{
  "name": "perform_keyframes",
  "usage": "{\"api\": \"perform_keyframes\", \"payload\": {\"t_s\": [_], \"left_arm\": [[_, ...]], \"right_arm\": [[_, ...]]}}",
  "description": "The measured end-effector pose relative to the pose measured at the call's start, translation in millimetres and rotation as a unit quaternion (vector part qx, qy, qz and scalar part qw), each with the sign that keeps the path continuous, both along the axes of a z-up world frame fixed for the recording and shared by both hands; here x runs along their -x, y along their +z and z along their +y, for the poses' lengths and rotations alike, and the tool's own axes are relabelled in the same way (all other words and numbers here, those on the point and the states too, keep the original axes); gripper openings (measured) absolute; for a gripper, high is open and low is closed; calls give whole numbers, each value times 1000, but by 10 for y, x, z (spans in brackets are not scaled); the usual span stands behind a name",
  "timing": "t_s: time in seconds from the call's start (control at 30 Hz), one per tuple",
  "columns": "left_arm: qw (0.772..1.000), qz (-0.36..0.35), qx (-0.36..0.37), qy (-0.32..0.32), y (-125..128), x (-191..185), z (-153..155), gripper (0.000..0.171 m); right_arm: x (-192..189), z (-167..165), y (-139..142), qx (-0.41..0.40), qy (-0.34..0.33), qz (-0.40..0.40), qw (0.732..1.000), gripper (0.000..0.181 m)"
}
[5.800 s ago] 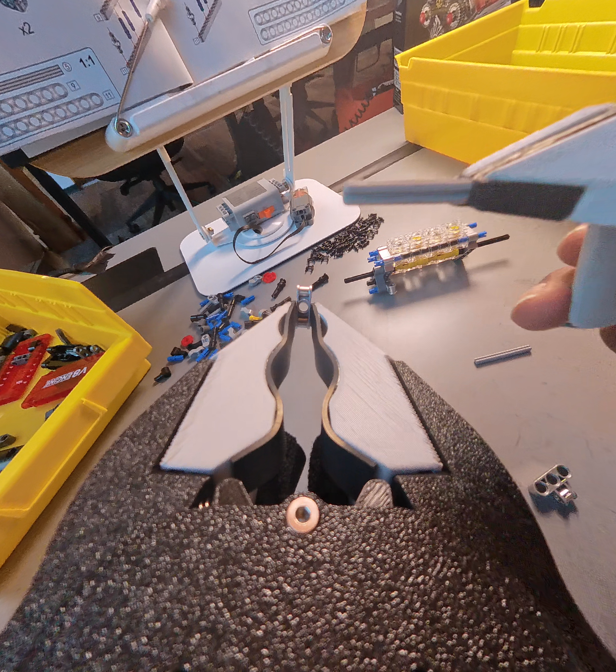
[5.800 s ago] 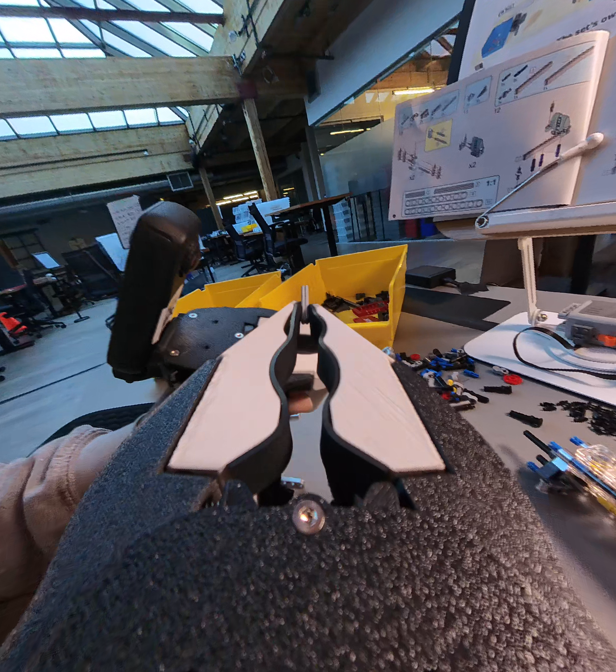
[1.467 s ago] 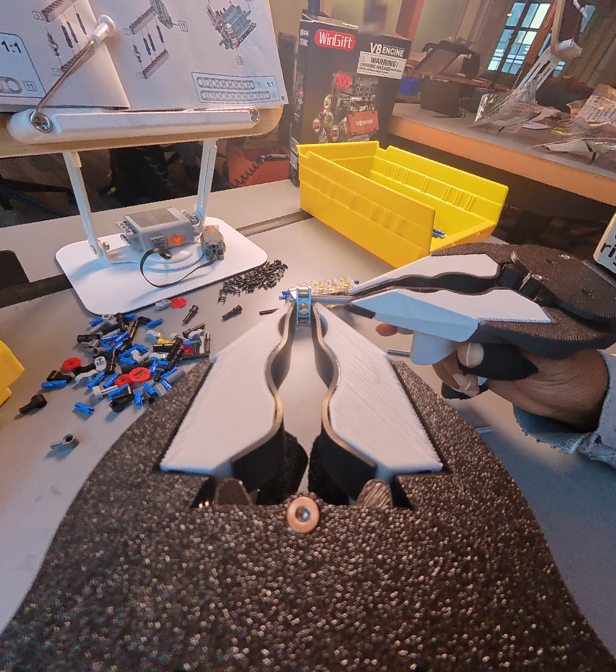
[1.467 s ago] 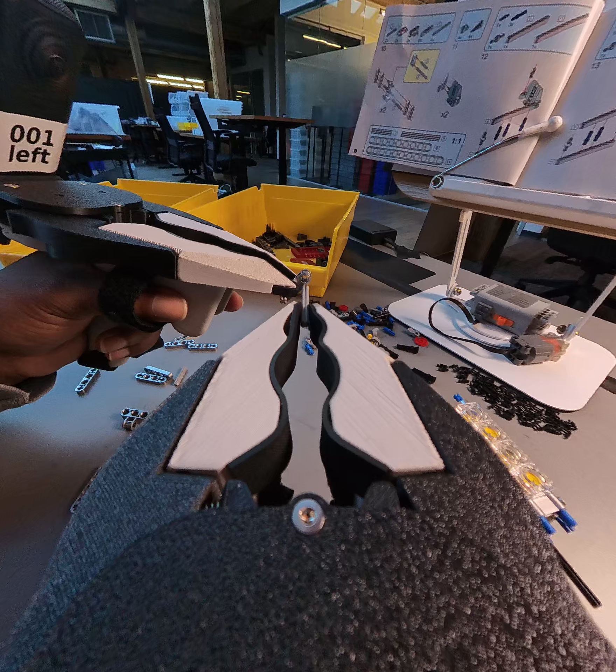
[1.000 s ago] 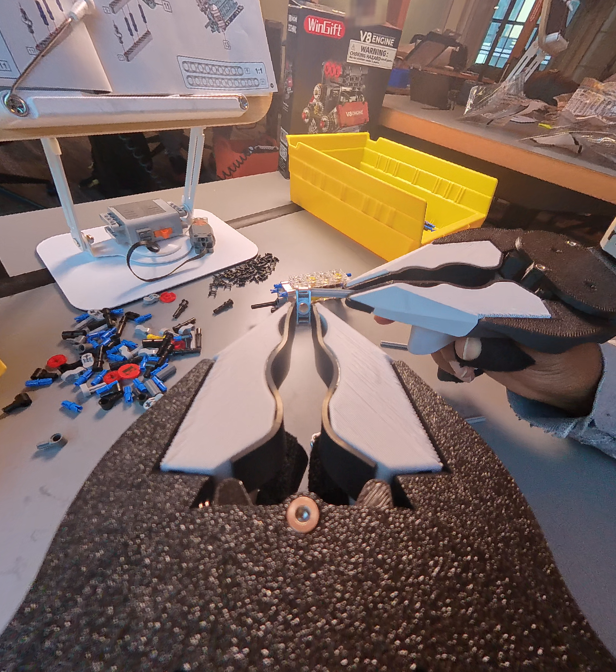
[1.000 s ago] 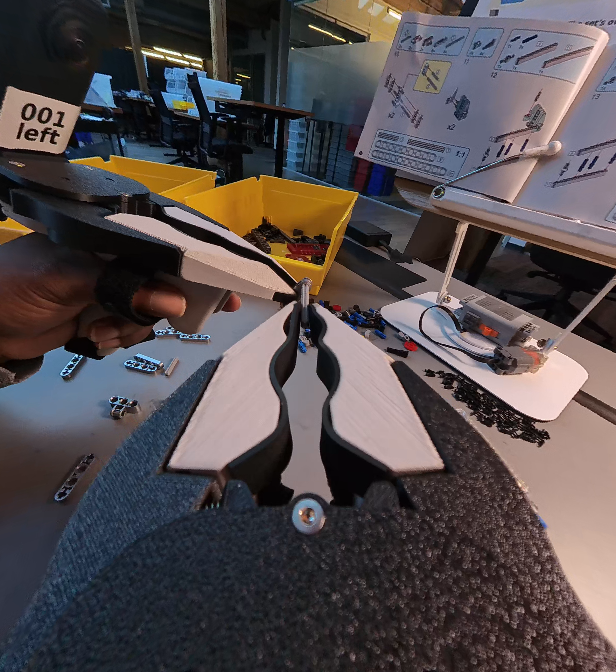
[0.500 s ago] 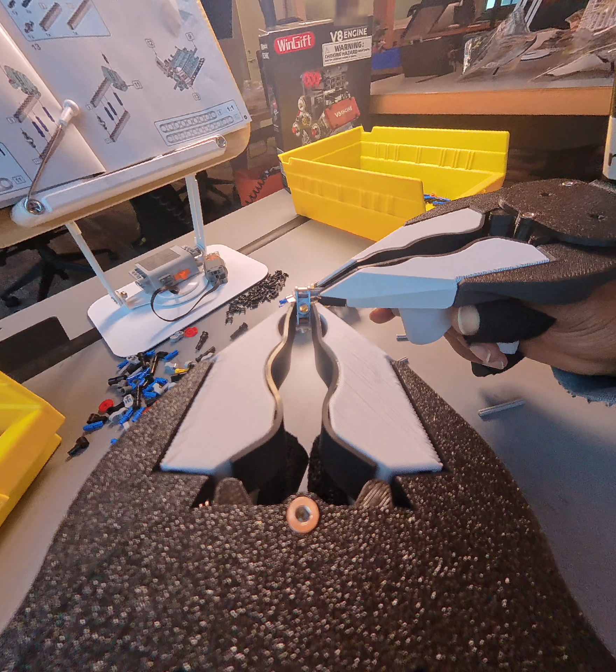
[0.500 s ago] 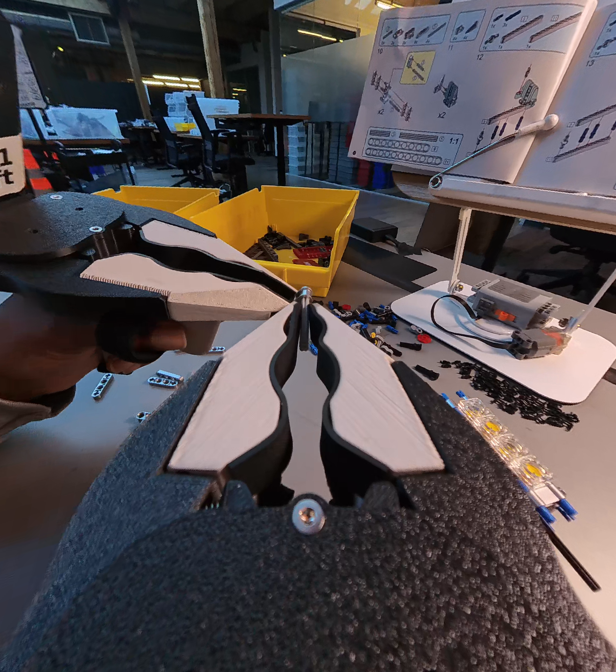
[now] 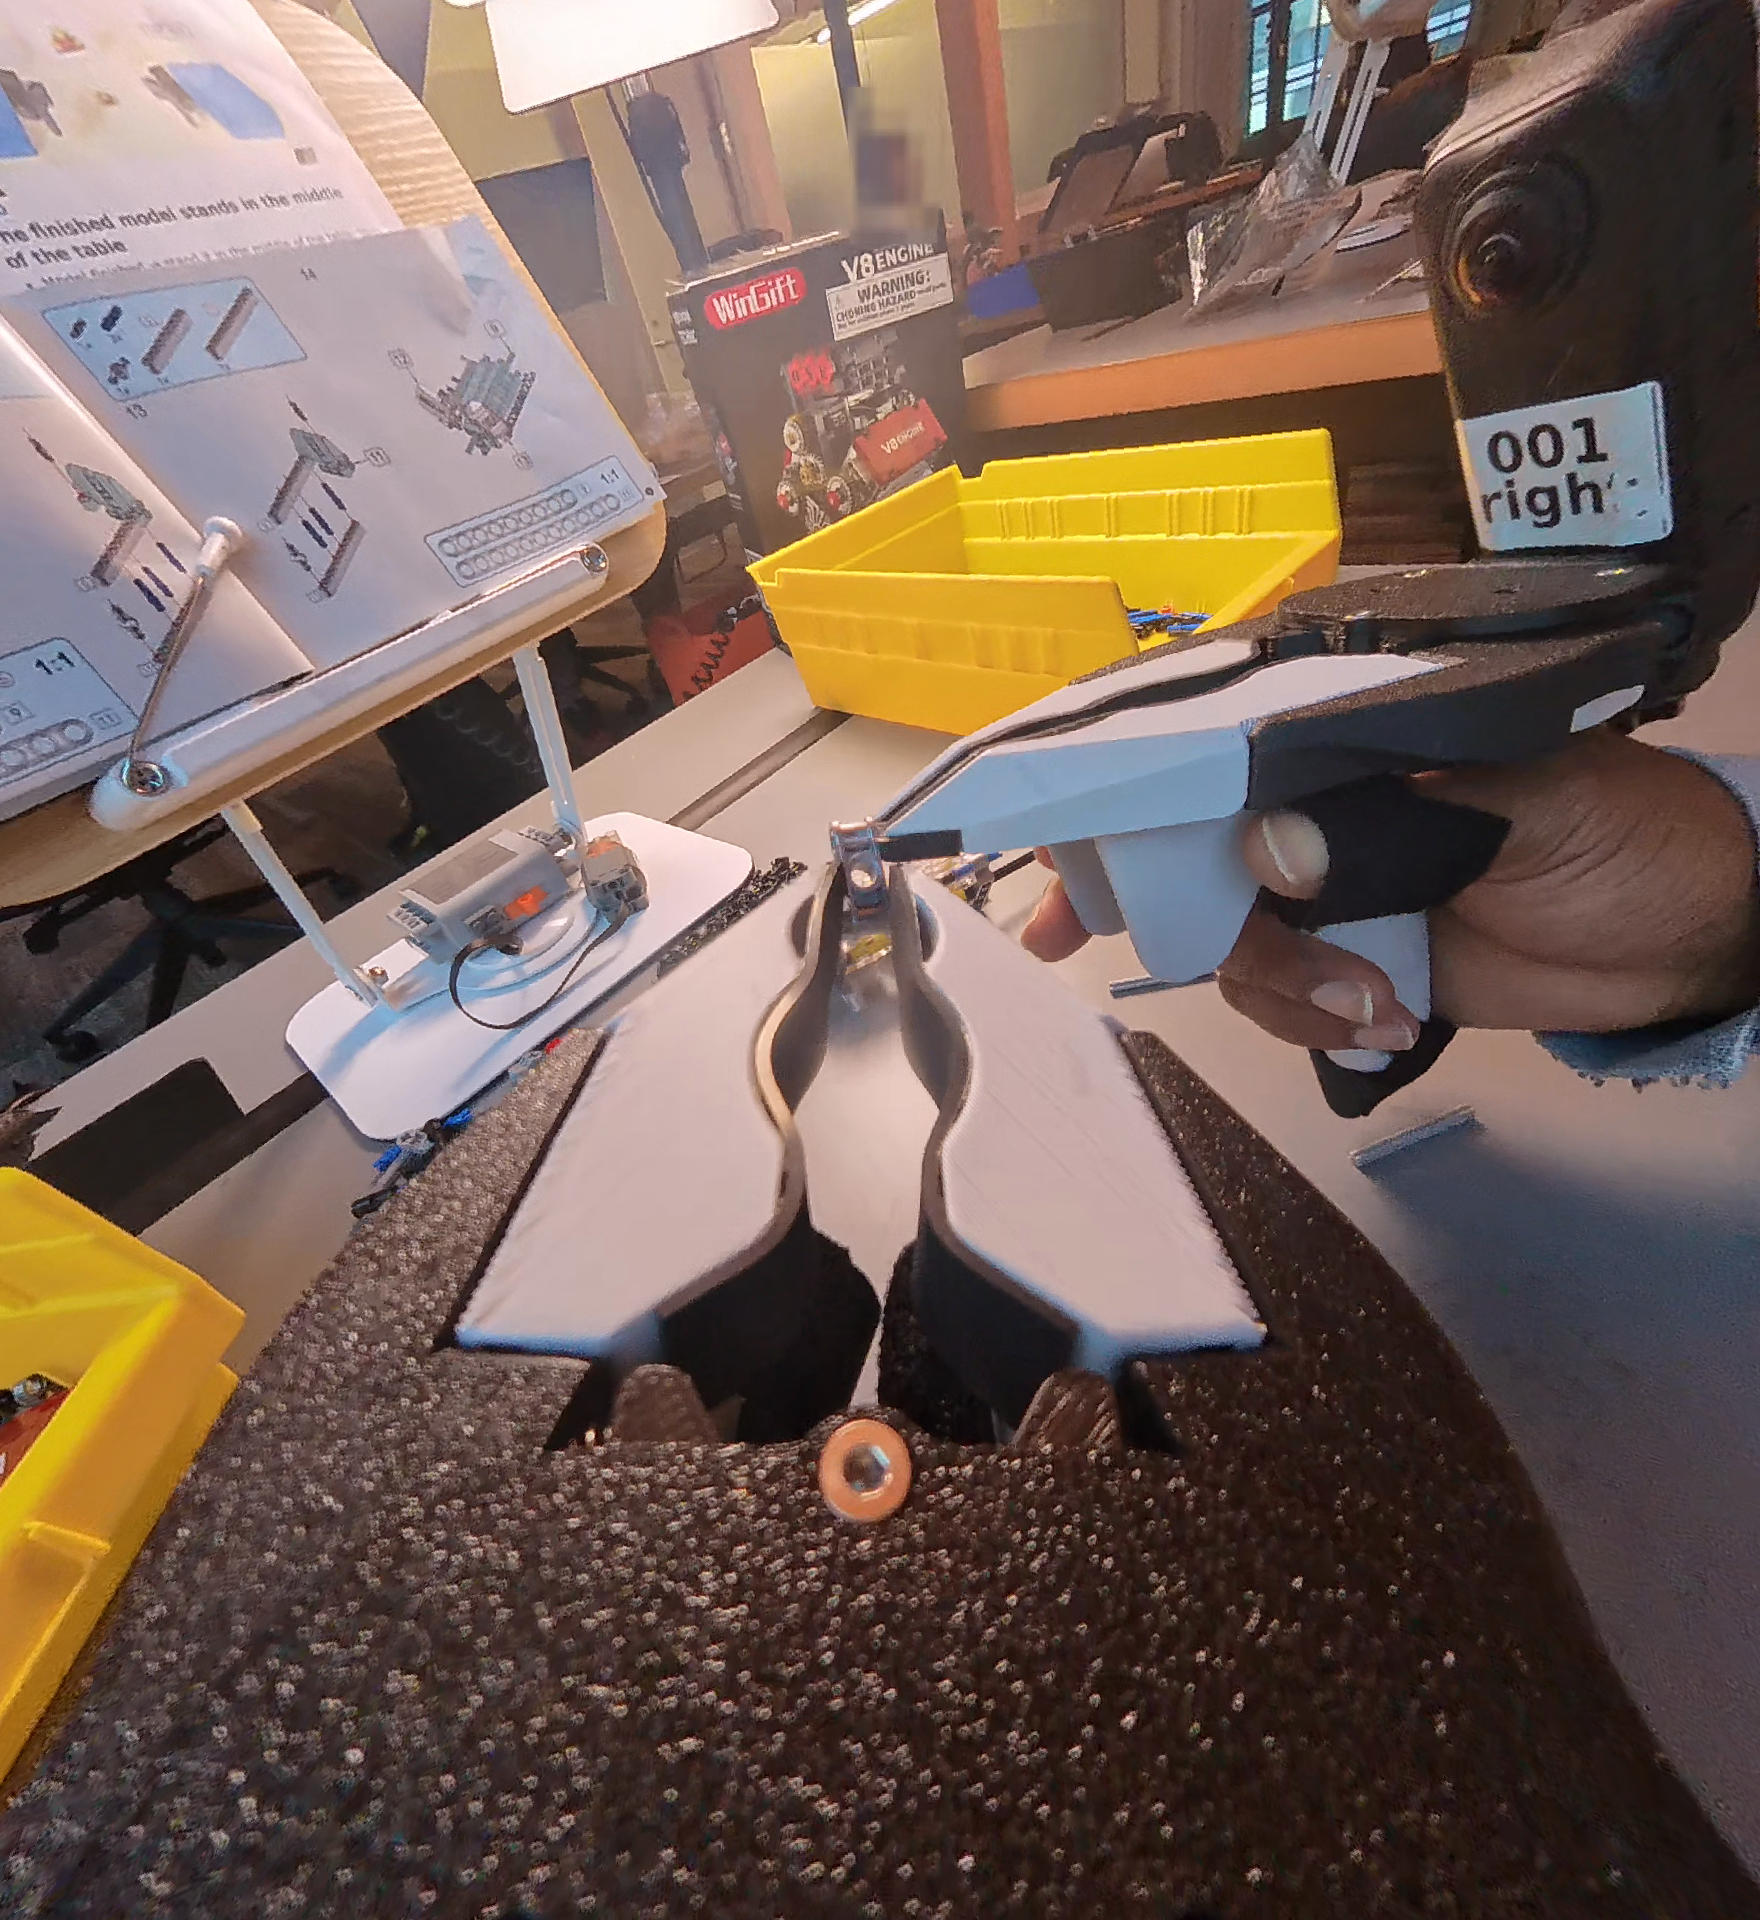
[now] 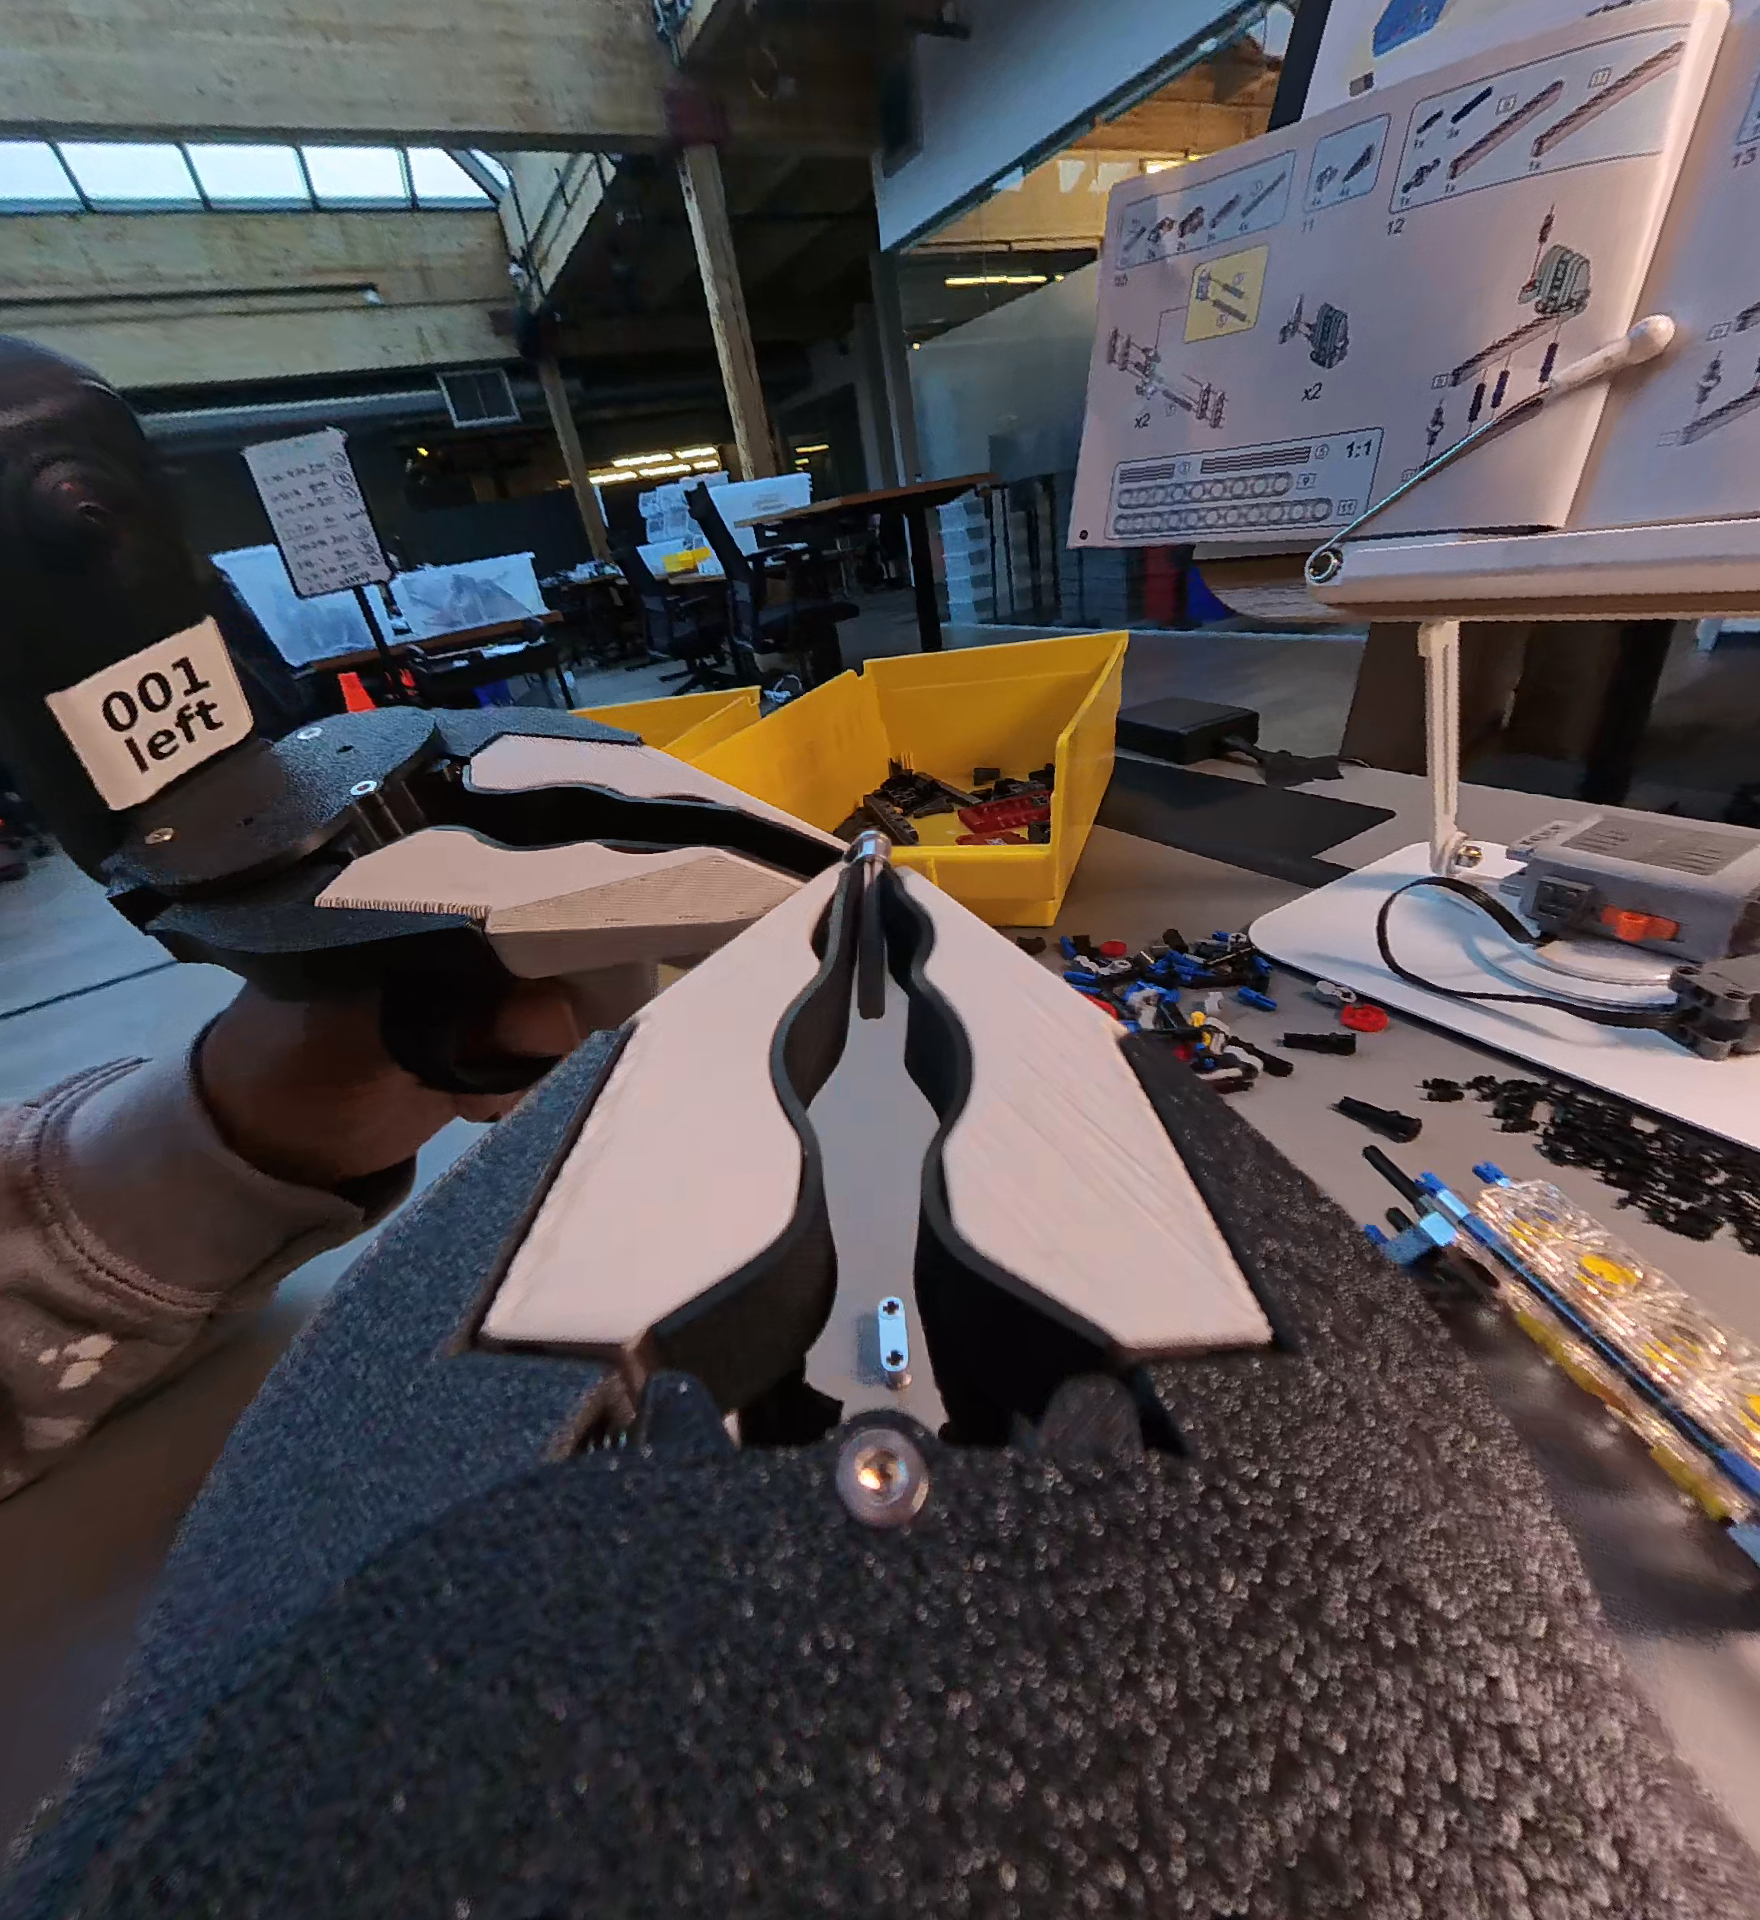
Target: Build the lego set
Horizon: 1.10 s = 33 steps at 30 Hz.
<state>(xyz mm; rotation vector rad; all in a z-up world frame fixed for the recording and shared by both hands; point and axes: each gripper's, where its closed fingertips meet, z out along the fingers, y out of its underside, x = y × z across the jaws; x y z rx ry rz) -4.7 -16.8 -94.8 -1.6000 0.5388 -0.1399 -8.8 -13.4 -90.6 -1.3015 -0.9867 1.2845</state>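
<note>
At the far left of the left wrist view, a yellow bin (image 9: 45, 1382) with red parts is set at the table edge, within reach. Next to it, a booklet (image 9: 263, 436) is propped on a white stand (image 9: 502, 997), tilted so its pages can be read while working; a grey motor (image 9: 502, 899) is parked on the stand's base.

In the middle, the left gripper (image 9: 863, 883) is closed on a small grey connector (image 9: 860, 854), held upright with its hole facing sideways, apparently so something can be passed through it. The right gripper (image 9: 907, 831) is brought in from the right, its tips clamped on a thin black axle (image 10: 868, 956); the axle's end is seen touching the connector, and whether it has entered the hole cannot be told.

Farther right in the right wrist view, loose pins (image 10: 1167, 977) are scattered on the table (image 10: 1219, 894), and a clear assembly (image 10: 1624, 1340) with yellow and blue parts is laid just beside the right gripper.
</note>
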Motion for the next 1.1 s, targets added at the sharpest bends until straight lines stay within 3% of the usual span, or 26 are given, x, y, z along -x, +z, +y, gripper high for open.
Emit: {"api": "perform_keyframes", "payload": {"t_s": [0.3,0.63,0.8,1.1], "left_arm": [[1000,15,-9,24,11,40,20,5],[996,-4,-5,85,47,368,49,6],[997,-14,-3,76,56,327,43,5],[999,-16,6,32,39,156,2,6]], "right_arm": [[19,-9,-2,40,33,17,999,3],[13,-41,-19,4,39,-4,999,15],[36,-29,-60,-12,18,-18,1000,2],[23,-22,-62,-26,13,-25,999,1]]}}
